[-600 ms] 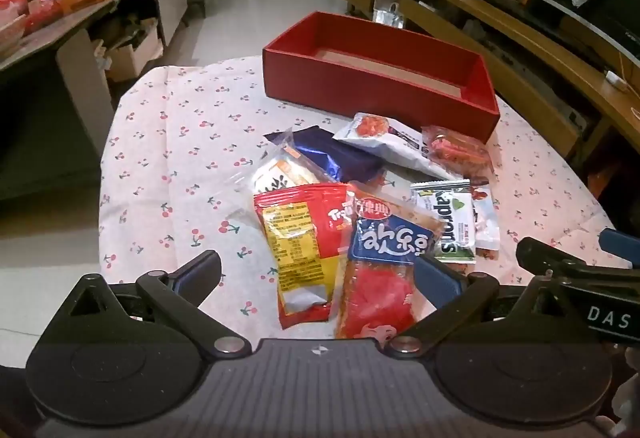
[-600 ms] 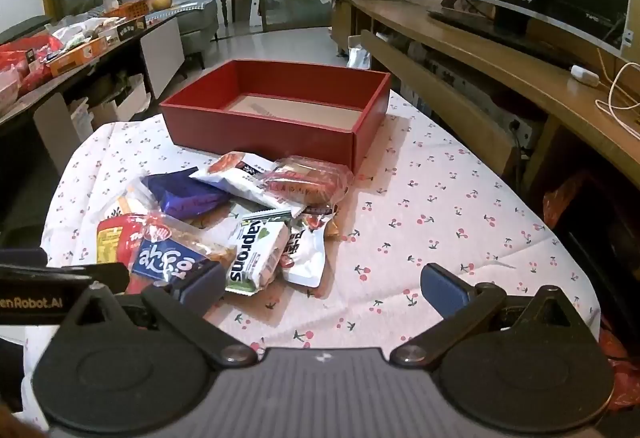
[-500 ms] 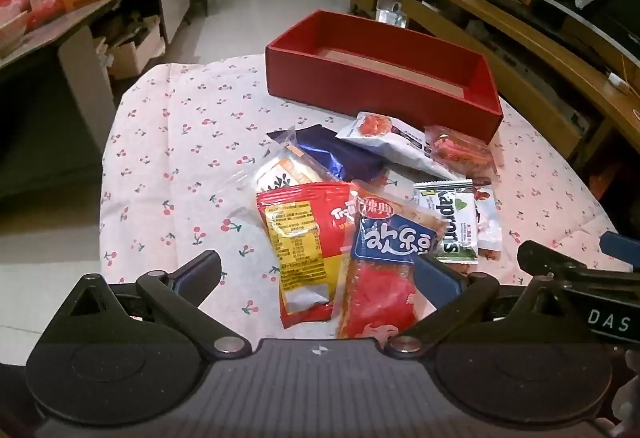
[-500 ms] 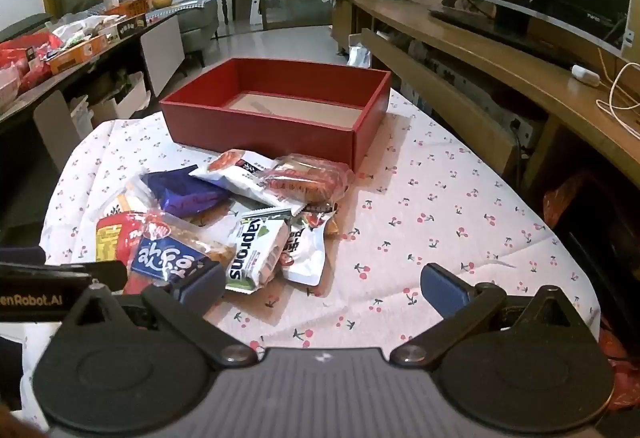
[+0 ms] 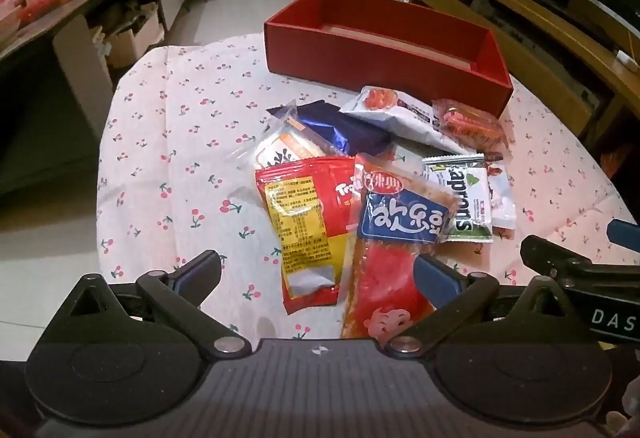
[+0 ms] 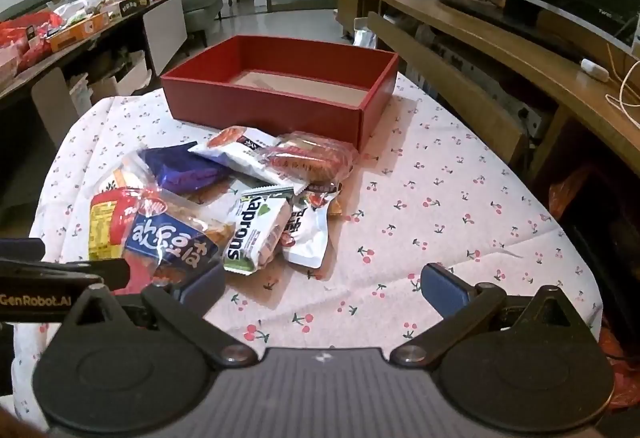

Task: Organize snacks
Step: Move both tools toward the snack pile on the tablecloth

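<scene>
An empty red box (image 5: 384, 49) (image 6: 280, 93) stands at the far side of a cherry-print tablecloth. In front of it lies a pile of snack packets: a red-and-yellow packet (image 5: 304, 213), a blue-labelled red packet (image 5: 396, 238) (image 6: 168, 242), a green-and-white packet (image 5: 460, 197) (image 6: 256, 234), a dark blue packet (image 5: 344, 129), a white packet (image 5: 400, 113) and a clear packet of red snacks (image 5: 468, 121) (image 6: 312, 157). My left gripper (image 5: 318, 274) hangs open over the near end of the pile, its pads touching nothing. My right gripper (image 6: 322, 288) is open above bare cloth to the right of the pile.
The tablecloth (image 6: 460, 222) is bare to the right of the pile and also on the left (image 5: 160, 141). A cluttered side table (image 6: 80, 25) runs along the left. A wooden cabinet (image 6: 500, 49) stands close on the right, with tiled floor beyond the table.
Both grippers have dipped slightly, so the box and the pile sit a little higher in each view. No packet has moved, and both grippers stay open.
</scene>
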`<act>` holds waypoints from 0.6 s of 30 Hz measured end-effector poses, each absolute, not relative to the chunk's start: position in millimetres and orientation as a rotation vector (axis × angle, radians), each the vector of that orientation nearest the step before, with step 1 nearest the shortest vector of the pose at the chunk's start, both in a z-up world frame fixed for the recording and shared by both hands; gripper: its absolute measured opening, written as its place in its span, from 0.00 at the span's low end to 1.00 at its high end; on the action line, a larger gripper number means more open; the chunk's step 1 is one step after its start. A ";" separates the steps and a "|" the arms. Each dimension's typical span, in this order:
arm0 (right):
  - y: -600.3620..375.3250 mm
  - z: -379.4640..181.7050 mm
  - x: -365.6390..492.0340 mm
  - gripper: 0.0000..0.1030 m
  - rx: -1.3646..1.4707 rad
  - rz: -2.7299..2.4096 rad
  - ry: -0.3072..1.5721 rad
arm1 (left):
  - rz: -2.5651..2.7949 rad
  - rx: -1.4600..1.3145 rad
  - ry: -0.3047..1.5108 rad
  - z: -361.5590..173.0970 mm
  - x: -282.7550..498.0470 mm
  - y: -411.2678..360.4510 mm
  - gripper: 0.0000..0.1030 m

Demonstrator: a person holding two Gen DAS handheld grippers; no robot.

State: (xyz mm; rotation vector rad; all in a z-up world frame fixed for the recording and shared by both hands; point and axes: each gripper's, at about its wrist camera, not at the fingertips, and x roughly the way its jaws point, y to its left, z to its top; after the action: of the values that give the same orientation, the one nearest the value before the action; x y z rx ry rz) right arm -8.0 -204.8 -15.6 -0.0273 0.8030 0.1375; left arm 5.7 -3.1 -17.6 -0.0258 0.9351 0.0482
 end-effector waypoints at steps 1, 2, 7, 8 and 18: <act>-204.6 -15.9 -7.7 0.98 -0.027 0.140 0.806 | 0.046 -0.026 0.938 -18.1 6.0 -3.4 1.00; -204.2 -16.2 -7.5 0.98 -0.029 0.142 0.807 | 0.045 -0.025 0.940 -18.2 6.3 -4.0 1.00; -203.9 -18.2 -6.4 0.98 -0.028 0.143 0.815 | 0.045 -0.022 0.945 -19.0 6.9 -4.2 1.00; -204.1 -18.5 -6.1 0.98 -0.028 0.144 0.817 | 0.045 -0.023 0.946 -19.1 6.9 -4.2 1.00; -205.1 -20.6 -4.4 0.98 -0.024 0.140 0.827 | 0.038 -0.015 0.958 -22.8 7.8 -5.8 0.99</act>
State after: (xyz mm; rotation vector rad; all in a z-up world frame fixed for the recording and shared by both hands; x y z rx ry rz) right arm -4.4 -205.1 -20.6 -0.0242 0.8273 0.1402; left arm 7.8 -5.8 -22.8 -0.0152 0.9581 0.0377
